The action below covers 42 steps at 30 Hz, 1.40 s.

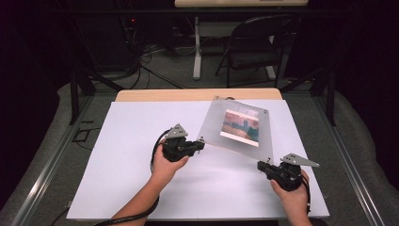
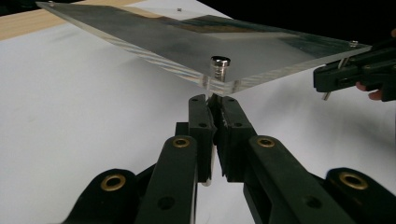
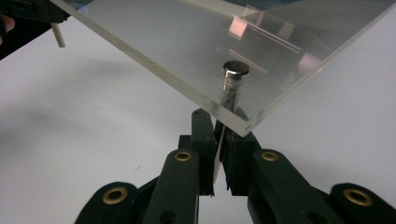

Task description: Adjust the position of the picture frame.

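A clear acrylic frame (image 1: 237, 127) is held above the table (image 1: 131, 141), each corner peg seemingly clamped by left gripper (image 1: 201, 142) and right gripper (image 1: 260, 165).

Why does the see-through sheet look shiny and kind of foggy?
In the high view the clear panel looks milky from room light; in the left gripper view its top mirrors grey; in the right gripper view reflections smear across it, and the close jaws look soft.

The acrylic panel (image 1: 235, 126) sits tilted over the white sheet (image 1: 131, 160), apparently between both grippers, chair (image 1: 256, 44) behind.
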Tool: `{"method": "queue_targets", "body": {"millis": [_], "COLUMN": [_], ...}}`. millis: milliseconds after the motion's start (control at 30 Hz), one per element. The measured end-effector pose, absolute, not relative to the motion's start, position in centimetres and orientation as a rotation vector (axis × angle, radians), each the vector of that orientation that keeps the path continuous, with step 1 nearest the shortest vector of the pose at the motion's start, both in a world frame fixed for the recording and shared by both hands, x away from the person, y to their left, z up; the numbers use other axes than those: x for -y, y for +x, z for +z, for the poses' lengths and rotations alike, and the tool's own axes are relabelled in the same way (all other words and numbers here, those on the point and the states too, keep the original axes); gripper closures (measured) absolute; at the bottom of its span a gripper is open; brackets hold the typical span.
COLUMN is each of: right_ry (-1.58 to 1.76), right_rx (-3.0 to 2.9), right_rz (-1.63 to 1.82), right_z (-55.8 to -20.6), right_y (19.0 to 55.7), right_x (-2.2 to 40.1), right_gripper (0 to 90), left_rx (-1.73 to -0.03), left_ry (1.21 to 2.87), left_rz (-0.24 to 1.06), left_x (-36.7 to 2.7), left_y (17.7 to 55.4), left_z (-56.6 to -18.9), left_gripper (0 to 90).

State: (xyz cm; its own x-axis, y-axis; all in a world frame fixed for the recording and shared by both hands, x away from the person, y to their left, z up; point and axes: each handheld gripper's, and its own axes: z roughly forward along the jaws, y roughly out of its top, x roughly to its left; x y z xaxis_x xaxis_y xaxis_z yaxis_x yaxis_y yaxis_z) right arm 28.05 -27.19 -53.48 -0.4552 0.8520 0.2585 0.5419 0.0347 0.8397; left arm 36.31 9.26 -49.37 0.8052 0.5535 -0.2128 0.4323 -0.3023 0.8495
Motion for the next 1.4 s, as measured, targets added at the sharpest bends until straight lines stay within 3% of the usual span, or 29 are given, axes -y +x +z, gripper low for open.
{"method": "queue_targets", "body": {"millis": [667, 1400], "right_ry": [1.355, 1.325], "right_rx": [-2.140, -2.144], "right_rz": [1.384, 1.384], "right_z": [-54.4, -54.7], "right_y": [32.0, 35.0], "right_x": [22.5, 20.2], "right_gripper": [85.2, 85.6], "left_rx": [-0.828, -0.952], "left_ry": [1.883, 1.824], "left_rz": [0.185, 0.184], "left_x": [-15.0, -16.8], "left_y": [32.6, 34.9], "left_z": [-50.5, -52.2], "left_gripper": [85.2, 84.5]}}
